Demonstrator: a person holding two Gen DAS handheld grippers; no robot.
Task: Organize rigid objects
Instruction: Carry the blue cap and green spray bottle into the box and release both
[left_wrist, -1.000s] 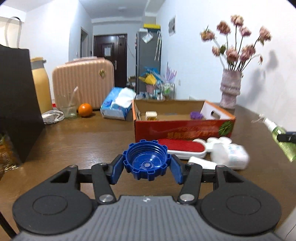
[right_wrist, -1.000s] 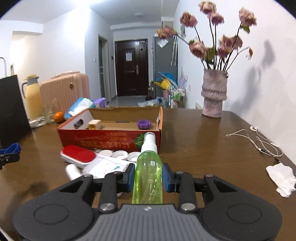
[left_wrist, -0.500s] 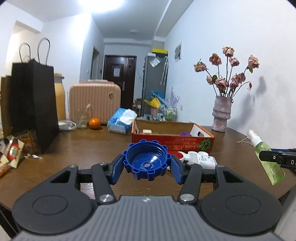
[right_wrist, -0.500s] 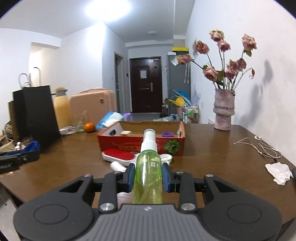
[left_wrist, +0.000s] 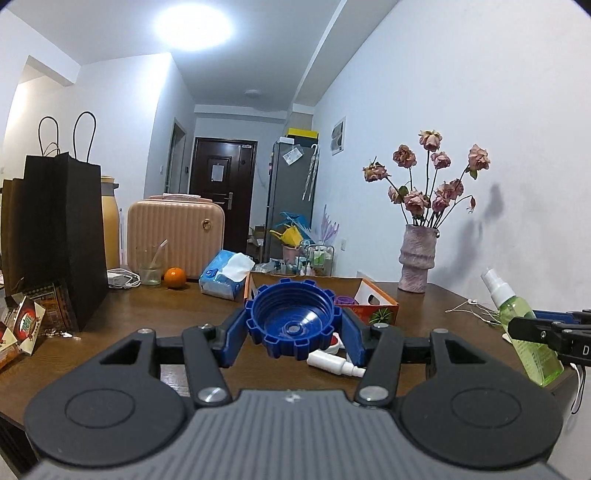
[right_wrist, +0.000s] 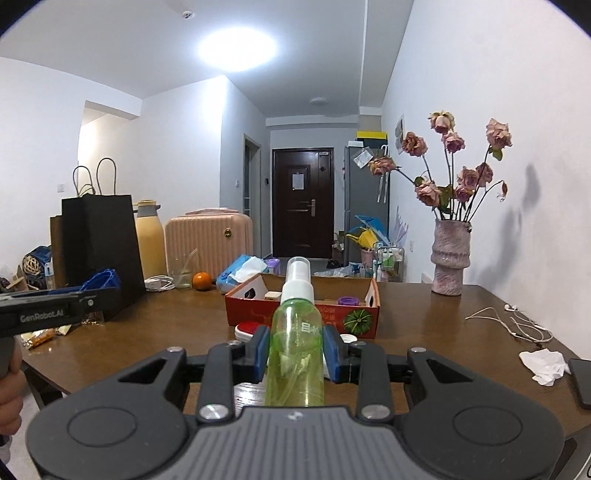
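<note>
Tongs carrying items short of the cardboard box (right_wrist: 303, 314).
Left tongs (left_wrist: 293, 332) clamp a blue cap (left_wrist: 293, 321); right tongs (right_wrist: 295, 350) clamp a green spray bottle (right_wrist: 295, 347); next, reach over the box and release.

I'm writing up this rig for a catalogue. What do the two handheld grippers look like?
Both match: the left gripper and right gripper have a grey ribbed body, black linkage arms with silver pivot screws, round black discs either side, and blue jaws. White "GenRobot.AI" lettering runs along the left one's side.
</note>
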